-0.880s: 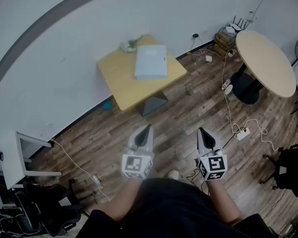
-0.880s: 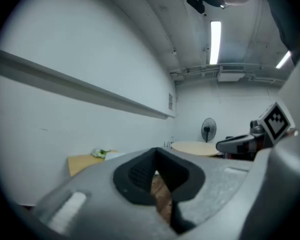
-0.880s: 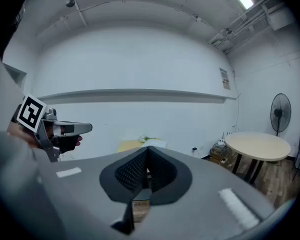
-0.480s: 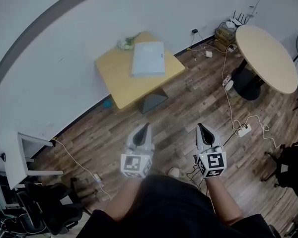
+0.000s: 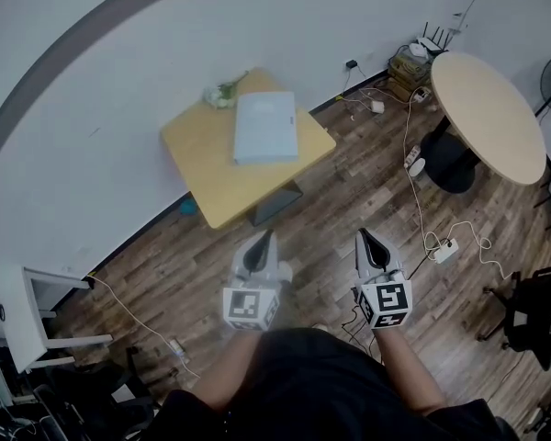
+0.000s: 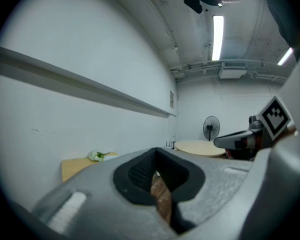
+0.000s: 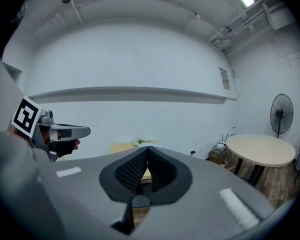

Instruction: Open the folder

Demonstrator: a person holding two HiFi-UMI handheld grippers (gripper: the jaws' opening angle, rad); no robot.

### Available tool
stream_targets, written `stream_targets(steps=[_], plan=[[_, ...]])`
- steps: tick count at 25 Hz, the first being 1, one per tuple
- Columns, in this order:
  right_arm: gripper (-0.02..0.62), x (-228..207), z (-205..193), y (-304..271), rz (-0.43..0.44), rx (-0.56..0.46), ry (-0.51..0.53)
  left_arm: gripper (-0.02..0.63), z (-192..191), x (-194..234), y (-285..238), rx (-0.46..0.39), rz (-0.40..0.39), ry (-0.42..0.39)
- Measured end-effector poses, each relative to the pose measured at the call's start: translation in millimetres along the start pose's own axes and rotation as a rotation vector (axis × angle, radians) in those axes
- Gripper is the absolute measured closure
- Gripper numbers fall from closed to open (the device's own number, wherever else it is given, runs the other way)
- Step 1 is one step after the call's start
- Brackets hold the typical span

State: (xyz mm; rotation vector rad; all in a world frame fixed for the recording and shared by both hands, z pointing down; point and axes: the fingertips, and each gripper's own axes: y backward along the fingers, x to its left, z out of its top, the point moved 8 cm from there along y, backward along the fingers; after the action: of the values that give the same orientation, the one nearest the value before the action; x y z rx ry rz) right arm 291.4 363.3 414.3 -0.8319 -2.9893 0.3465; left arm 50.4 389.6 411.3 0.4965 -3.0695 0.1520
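Observation:
A pale blue folder (image 5: 265,128) lies closed and flat on a small square wooden table (image 5: 202,168) against the white wall. My left gripper (image 5: 265,239) and right gripper (image 5: 365,237) hang side by side above the wood floor, well short of the table. Both are shut with nothing between the jaws. In the left gripper view the left gripper (image 6: 156,172) hides the folder, and only the table (image 6: 77,165) shows. The right gripper (image 7: 147,160) points at the same table (image 7: 124,147) from afar.
A small bunch of flowers (image 5: 219,91) lies at the table's far corner beside the folder. A round table (image 5: 489,113) stands at the right, with cables and a power strip (image 5: 445,247) on the floor. A fan (image 7: 281,111) and a black chair (image 5: 533,315) are further right.
The table with the folder has slid left and lower in the head view, so it looks nearer. Both grippers stay shut and side by side.

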Motion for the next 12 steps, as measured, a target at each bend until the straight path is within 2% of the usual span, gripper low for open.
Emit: stream_targets(steps=[12], plan=[[0.592,-16,42,-148,-0.065,0.050,-0.013,0.603,27,119,-119,0.010,-0.043,0.043]])
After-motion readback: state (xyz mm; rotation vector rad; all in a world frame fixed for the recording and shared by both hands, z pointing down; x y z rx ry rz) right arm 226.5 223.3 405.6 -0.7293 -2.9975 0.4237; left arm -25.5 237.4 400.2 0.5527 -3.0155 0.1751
